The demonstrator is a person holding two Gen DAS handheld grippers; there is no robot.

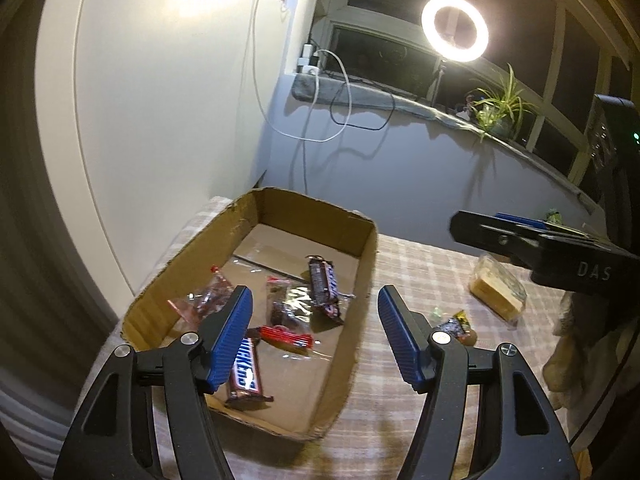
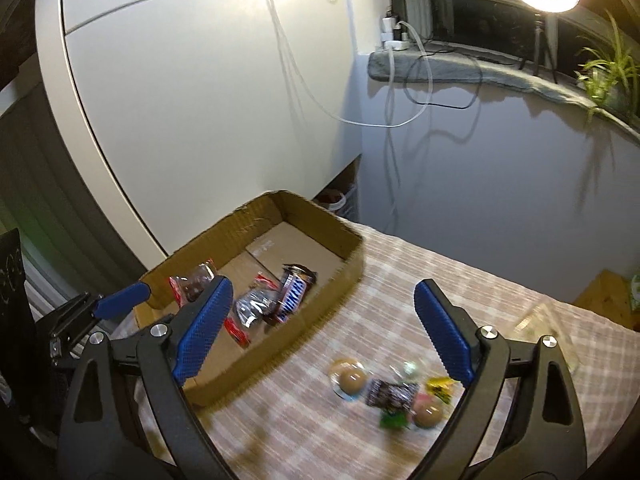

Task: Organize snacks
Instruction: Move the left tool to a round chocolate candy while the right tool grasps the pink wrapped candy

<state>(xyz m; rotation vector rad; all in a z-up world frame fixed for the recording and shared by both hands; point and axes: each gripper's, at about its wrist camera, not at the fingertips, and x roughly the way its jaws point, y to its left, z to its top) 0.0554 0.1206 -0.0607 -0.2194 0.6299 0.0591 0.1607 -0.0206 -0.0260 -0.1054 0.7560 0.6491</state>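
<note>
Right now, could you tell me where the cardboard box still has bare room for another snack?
The far end of the cardboard box, behind the upper Snickers bar, is bare floor. The near right corner also looks free. The middle and left are crowded with clear candy packets and a second Snickers bar.

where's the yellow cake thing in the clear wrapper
In the left wrist view the wrapped yellow cake lies on the checked tablecloth, right of the cardboard box.

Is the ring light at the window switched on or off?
On. The ring light glows as a bright full circle before the dark window panes, and it throws cable shadows on the wall below.
</note>
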